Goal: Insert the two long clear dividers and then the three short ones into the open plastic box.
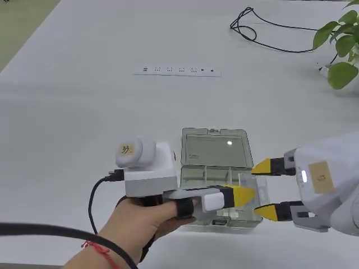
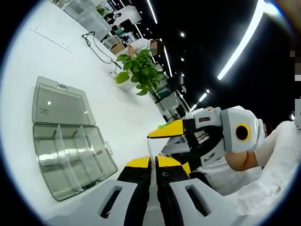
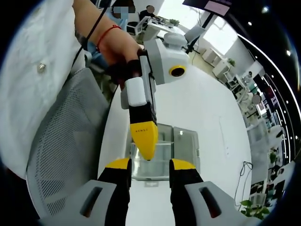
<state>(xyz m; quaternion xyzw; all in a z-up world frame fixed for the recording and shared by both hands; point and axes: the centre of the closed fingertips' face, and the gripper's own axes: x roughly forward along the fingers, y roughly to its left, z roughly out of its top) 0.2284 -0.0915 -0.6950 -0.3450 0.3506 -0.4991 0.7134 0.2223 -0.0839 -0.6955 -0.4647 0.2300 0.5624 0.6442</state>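
- Plastic box (image 1: pixel 193 175): lies open at the near centre of the white table (image 1: pixel 84 112). Its clear lid (image 1: pixel 216 147) is folded flat to the far side. In the left gripper view, upright clear walls split the tray into lanes.
- Left gripper (image 1: pixel 242 195): held in a hand (image 1: pixel 147 221) and pointing right, with its yellow tips over the near right part of the tray. The 2 jaws are pressed together on a thin clear divider (image 2: pixel 150 149), seen edge-on and rising between them.
- Right gripper (image 1: pixel 265 188): just right of the box and pointing left. Its 2 yellow jaws are spread apart with nothing between them, 1 by the tray's far right corner and 1 by its near right corner.
- Background: a power strip (image 1: pixel 177 70) lies far of the box, a black cable (image 1: pixel 263 28) at far right, and a leafy plant (image 1: pixel 339 45) at the right edge.
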